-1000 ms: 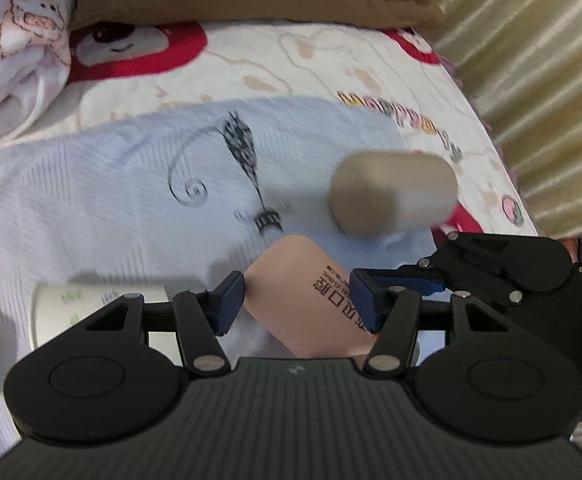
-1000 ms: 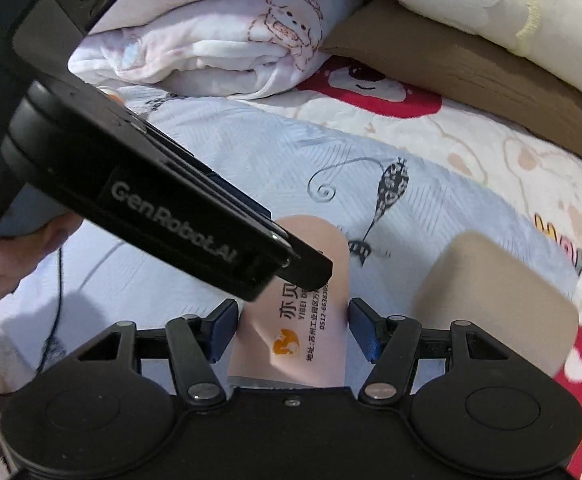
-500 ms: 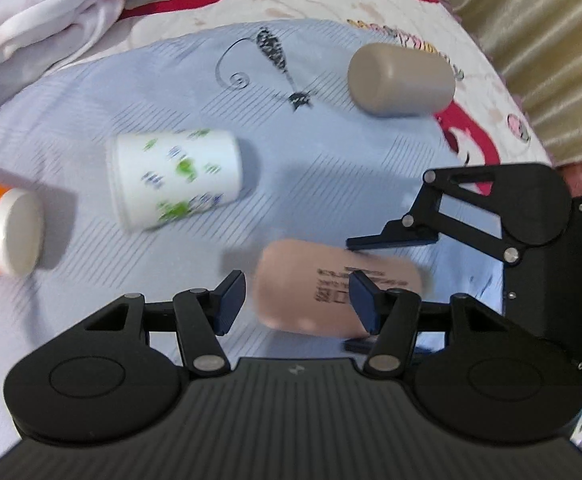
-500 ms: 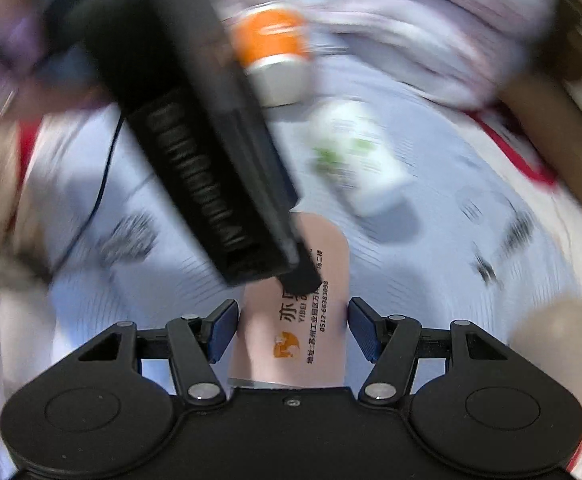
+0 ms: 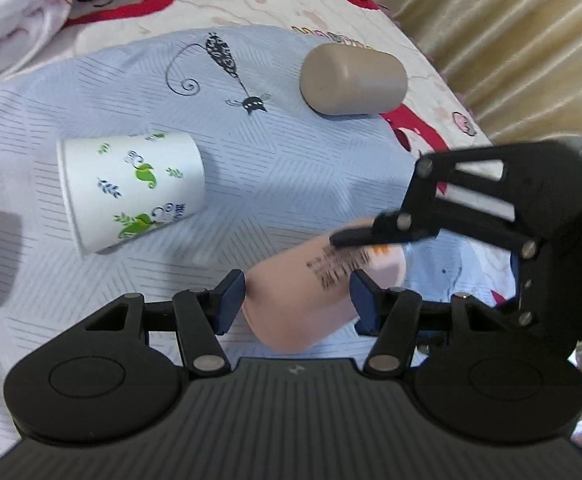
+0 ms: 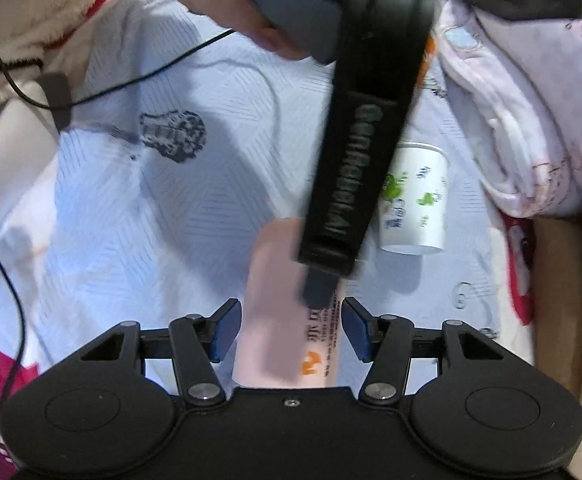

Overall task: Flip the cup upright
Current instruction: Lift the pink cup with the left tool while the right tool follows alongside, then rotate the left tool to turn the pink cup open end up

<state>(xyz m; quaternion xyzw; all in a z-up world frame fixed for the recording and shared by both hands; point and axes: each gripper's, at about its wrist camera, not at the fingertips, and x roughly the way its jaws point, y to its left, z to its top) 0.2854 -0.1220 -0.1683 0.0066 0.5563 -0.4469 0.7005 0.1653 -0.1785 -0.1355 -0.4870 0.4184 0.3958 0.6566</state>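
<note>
On the bed (image 5: 291,168) lies a sheet, and the cups lie on it. A cup (image 5: 315,292) sits between the fingers of the left tongs (image 5: 297,302). In the right wrist view that same cup (image 6: 287,340) sits between the fingers of the right tongs (image 6: 291,330). A paper cup (image 5: 131,190) lies on its side to the left of it. A round cup (image 5: 353,79) lies on its side farther back, on the right. A folded blanket (image 5: 11,20) lies at the back left. A cable (image 6: 11,80) runs over the sheet.
</note>
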